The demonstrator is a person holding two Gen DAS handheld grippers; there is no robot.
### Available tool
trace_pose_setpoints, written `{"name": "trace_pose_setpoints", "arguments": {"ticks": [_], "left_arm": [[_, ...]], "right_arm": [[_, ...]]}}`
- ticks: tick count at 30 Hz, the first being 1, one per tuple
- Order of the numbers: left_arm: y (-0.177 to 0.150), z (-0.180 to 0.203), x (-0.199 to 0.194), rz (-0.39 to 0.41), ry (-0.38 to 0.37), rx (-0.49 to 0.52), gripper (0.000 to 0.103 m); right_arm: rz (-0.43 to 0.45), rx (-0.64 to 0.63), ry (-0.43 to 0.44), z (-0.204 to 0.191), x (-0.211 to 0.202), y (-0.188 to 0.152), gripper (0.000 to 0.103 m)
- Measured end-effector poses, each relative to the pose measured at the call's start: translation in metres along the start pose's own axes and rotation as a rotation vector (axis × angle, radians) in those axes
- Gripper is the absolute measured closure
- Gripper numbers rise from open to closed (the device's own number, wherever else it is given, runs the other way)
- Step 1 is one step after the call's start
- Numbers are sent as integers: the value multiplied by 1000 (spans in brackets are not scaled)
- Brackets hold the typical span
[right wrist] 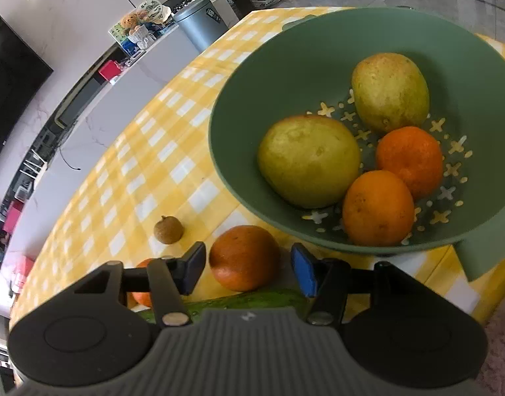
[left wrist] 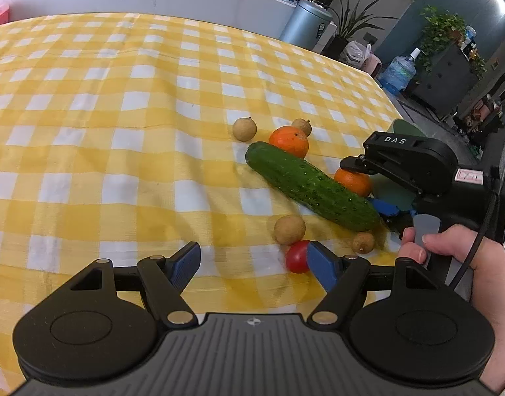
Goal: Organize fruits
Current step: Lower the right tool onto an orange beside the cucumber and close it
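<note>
On the yellow checked cloth lies a cucumber (left wrist: pixel 311 186) with two oranges behind it, one at the far end (left wrist: pixel 289 141) and one at the right (left wrist: pixel 353 181). Several longans (left wrist: pixel 289 233) are scattered around them. A cherry tomato (left wrist: pixel 297 257) sits against the right finger of my open left gripper (left wrist: pixel 254 264), which holds nothing. My right gripper (right wrist: pixel 249 272) straddles the right orange (right wrist: pixel 244 257). A small gap shows on each side of the fruit, so its pads do not press on it. The green bowl (right wrist: pixel 252 76) holds two yellow-green pears (right wrist: pixel 310 160) and two oranges (right wrist: pixel 377 208).
A person's hand (left wrist: pixel 450 254) holds the right gripper's handle at the right. A longan (right wrist: pixel 168 230) and the other orange (right wrist: pixel 143 293) lie left of the right gripper. Beyond the table's edge stand a grey bin (left wrist: pixel 306 23), plants and a white counter.
</note>
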State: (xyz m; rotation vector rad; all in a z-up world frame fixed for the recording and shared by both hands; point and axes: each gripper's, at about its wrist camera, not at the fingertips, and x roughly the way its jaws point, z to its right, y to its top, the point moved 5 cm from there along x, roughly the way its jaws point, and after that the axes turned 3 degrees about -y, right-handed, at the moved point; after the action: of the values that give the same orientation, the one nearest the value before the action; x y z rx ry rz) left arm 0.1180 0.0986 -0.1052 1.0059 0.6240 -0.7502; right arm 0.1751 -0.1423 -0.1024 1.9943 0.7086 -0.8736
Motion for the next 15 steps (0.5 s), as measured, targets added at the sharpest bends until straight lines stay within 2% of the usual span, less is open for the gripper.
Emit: {"name": "trace_pose_setpoints", "arguments": {"ticks": [1, 10, 15], "left_arm": [[0, 0, 0, 0, 2, -1, 17], [1, -2, 0, 0, 15, -3, 17], [1, -3, 1, -2, 17, -3, 17]], "right_arm": [[5, -4, 12, 1, 0, 0, 58], [6, 30, 72, 8, 1, 1, 59], [18, 44, 133, 7, -4, 1, 59]]}}
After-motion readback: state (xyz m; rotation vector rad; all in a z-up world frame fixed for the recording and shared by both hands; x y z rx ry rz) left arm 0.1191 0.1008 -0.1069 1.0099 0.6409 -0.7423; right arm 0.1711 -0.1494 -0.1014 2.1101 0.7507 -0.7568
